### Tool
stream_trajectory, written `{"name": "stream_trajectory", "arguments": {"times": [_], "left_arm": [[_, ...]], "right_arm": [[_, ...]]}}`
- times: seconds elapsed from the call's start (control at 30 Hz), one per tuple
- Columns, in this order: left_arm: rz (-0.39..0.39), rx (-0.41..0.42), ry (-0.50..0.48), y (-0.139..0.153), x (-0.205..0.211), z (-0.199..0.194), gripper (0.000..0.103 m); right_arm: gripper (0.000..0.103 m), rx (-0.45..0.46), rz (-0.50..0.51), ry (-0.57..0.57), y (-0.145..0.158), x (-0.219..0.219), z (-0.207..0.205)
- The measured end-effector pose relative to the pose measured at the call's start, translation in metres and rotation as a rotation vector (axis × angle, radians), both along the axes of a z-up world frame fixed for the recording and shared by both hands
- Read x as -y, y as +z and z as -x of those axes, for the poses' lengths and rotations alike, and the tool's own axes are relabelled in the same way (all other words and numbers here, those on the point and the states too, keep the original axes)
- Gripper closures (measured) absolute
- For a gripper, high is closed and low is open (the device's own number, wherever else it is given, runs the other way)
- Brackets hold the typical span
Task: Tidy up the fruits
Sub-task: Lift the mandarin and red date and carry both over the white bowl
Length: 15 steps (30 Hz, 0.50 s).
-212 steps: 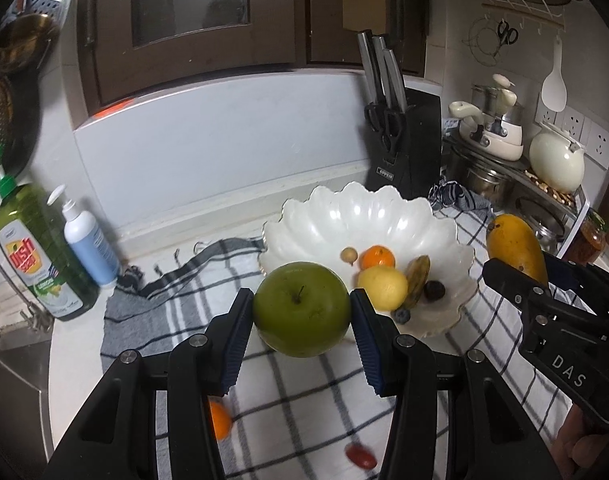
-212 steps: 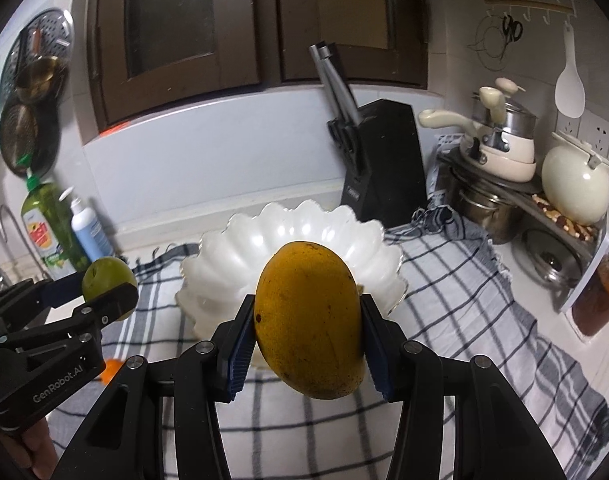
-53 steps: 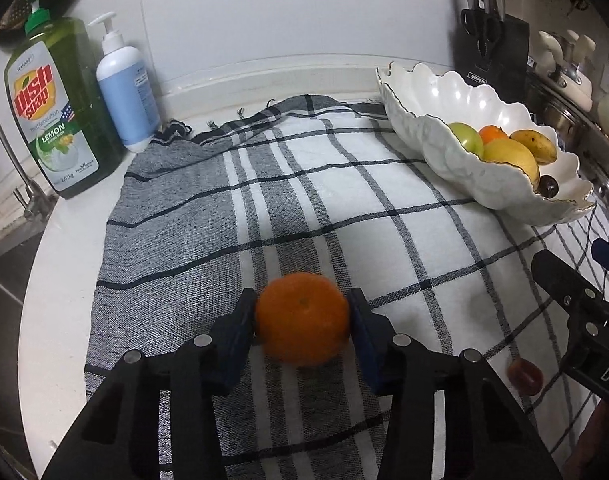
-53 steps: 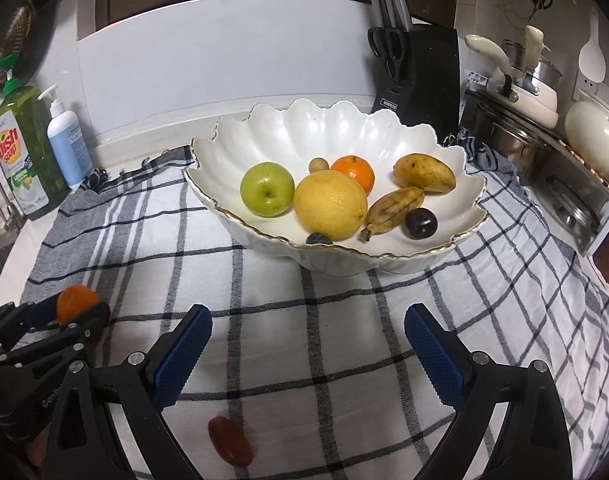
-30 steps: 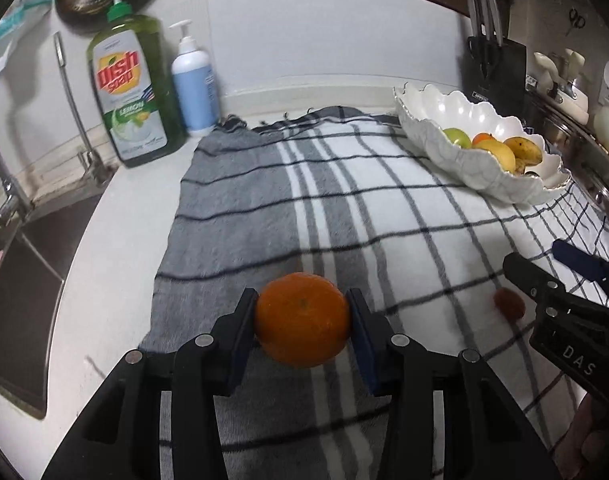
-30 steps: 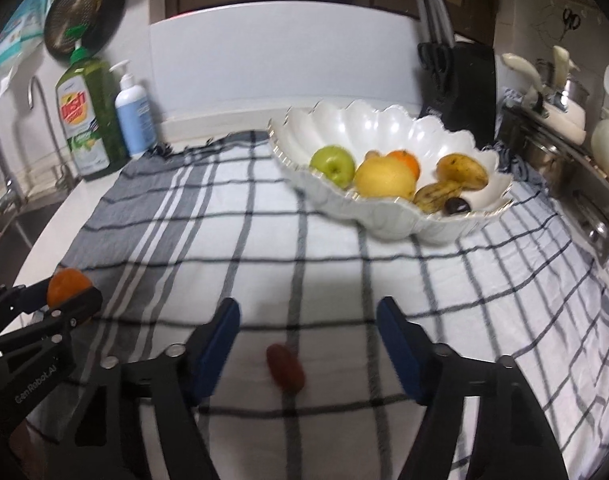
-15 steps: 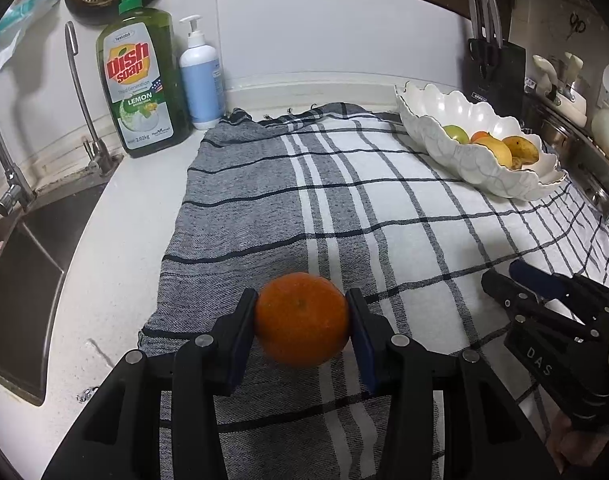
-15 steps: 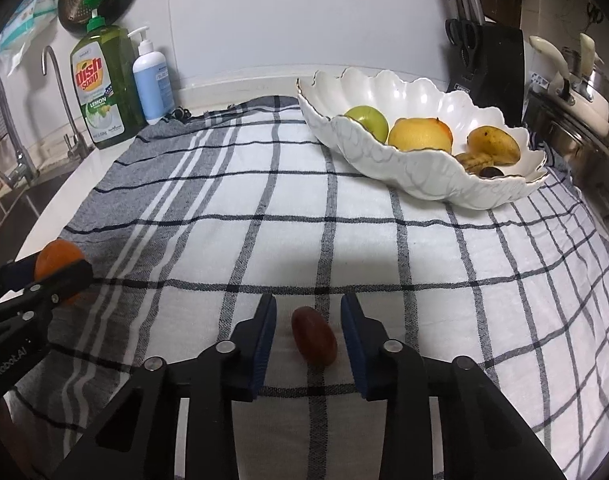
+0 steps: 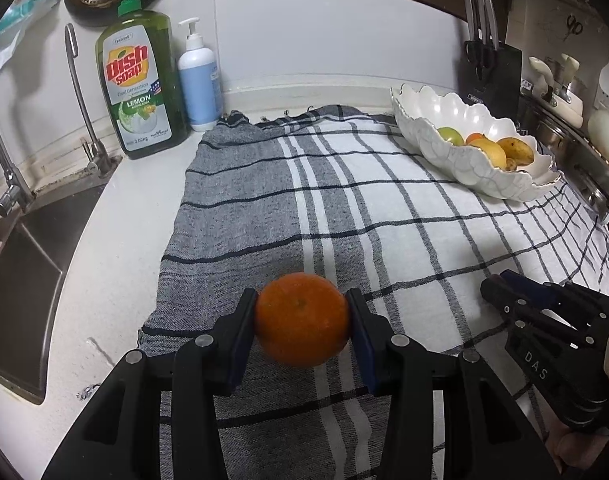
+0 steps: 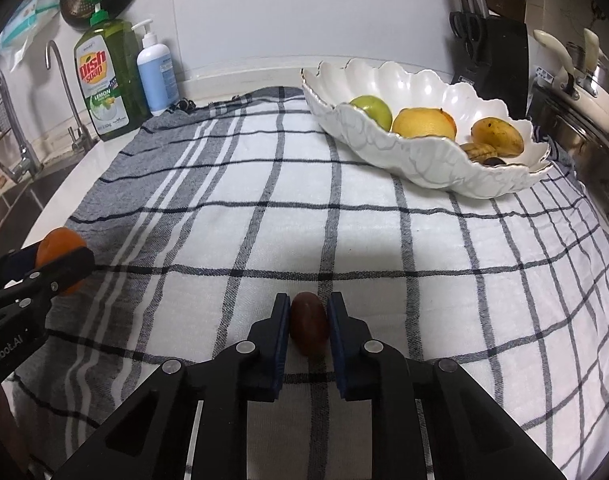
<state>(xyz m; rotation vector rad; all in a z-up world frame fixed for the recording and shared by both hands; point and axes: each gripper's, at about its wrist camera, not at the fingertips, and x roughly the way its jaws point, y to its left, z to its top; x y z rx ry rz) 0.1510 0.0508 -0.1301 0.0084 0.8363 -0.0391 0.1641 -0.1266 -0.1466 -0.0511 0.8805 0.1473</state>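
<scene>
- My left gripper (image 9: 303, 320) was clenched on the orange (image 9: 302, 319), one pad on each side at its widest part, holding it just above the checked cloth (image 9: 344, 208) near the cloth's front left corner.
- My right gripper (image 10: 309, 326) had just been closing and now pinched the small reddish-brown fruit (image 10: 309, 328) across its narrow sides; that fruit sat low over the cloth, and I could not tell whether it was touching or lifted.
- The white scalloped bowl (image 10: 424, 160) stood well apart, at the far right of the counter (image 9: 116, 240), already holding a green apple (image 10: 371, 112) and several yellow fruits.
- I judged the orange firm, round and a bit springy under its peel, light enough for one gripper; a grip across its middle should keep it from rolling out.
- I judged the little fruit smooth-skinned, very light and soft enough to bruise or squirt free, so a gentle squeeze at mid-length suited it.
- The bowl looked like glazed ceramic, so I thought both fruits wanted lowering in, not dropping.
</scene>
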Motion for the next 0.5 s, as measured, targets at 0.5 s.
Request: {"name": "stream_trajectory", "arguments": {"times": [0.5], "left_arm": [[0.013, 0.033, -0.049, 0.026, 0.029, -0.011, 0.059]], "right_arm": [[0.083, 0.073, -0.034, -0.042, 0.043, 0.028, -0.005]]}}
